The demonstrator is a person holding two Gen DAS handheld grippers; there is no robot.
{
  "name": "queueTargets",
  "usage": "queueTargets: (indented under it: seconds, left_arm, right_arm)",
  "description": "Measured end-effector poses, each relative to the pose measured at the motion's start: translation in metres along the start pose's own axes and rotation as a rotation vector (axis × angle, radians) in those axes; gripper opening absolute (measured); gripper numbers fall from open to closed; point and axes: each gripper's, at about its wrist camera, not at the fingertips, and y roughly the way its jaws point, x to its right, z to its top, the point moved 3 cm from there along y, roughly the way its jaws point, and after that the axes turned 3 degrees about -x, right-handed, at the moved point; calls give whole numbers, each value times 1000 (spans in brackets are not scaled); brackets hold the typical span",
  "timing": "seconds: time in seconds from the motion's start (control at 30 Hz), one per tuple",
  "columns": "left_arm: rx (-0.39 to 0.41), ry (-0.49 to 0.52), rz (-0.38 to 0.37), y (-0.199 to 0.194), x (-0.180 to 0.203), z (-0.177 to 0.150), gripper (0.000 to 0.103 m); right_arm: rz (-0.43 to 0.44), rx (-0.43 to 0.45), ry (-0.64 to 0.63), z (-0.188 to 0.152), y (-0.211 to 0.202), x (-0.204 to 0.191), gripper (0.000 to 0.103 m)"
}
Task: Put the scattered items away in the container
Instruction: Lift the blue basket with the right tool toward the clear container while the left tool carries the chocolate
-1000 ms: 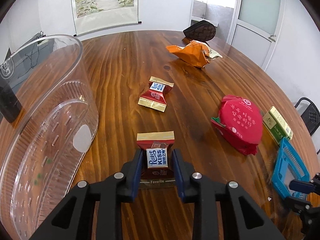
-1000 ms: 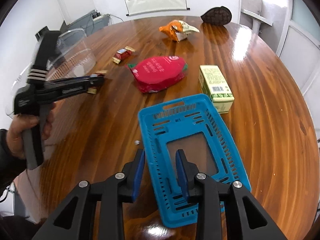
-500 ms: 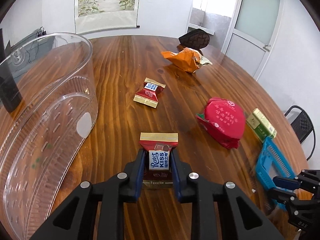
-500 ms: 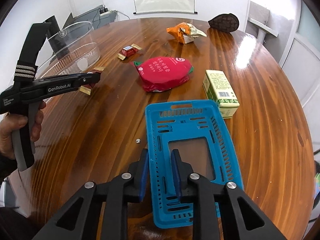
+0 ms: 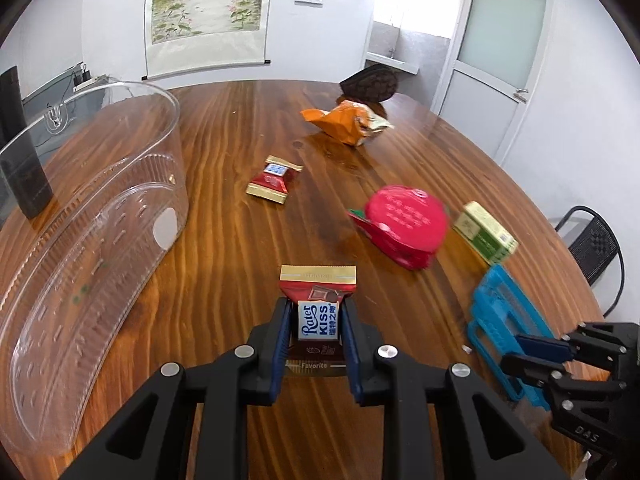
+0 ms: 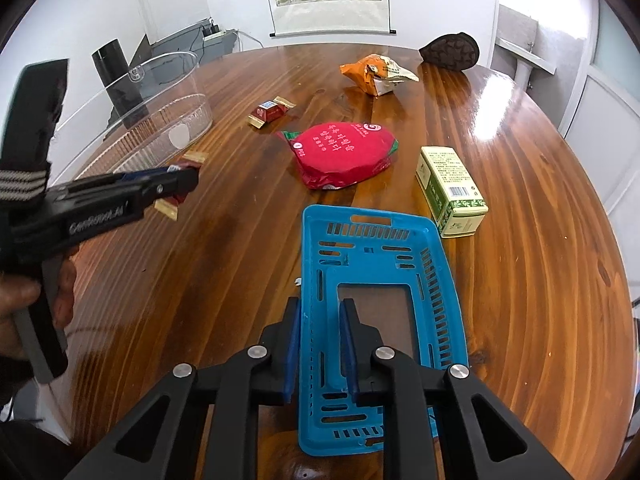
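My left gripper (image 5: 316, 334) is shut on a red and gold Ratet Kiss candy (image 5: 318, 300) and holds it above the wooden table; it also shows in the right wrist view (image 6: 182, 180). My right gripper (image 6: 320, 344) is shut on the left wall of a blue plastic basket (image 6: 400, 264), which shows at the right in the left wrist view (image 5: 504, 312). A second Kiss candy (image 5: 274, 178) lies further back. A red round snack pack (image 6: 344, 152), a green box (image 6: 450, 192) and an orange snack bag (image 6: 376, 74) lie beyond the basket.
A large clear plastic tub (image 5: 80, 208) stands at the left of the table. A dark brown pouch (image 6: 450, 54) lies at the far edge. A black cylinder (image 6: 116, 80) stands behind the tub. A black chair (image 5: 596, 240) stands at the right.
My left gripper has lifted the Kiss candy off the table and swung right. My right gripper has closed on the basket wall.
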Motion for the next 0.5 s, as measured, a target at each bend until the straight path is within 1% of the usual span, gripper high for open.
queueTargets:
  seconds: [0.2, 0.5]
  left_arm:
    - [3, 9, -9, -15, 8, -11, 24]
    - [36, -10, 7, -38, 1, -15, 24]
  right_arm:
    - [-1, 9, -16, 3, -1, -11, 18]
    - [5, 43, -28, 20, -3, -23, 14]
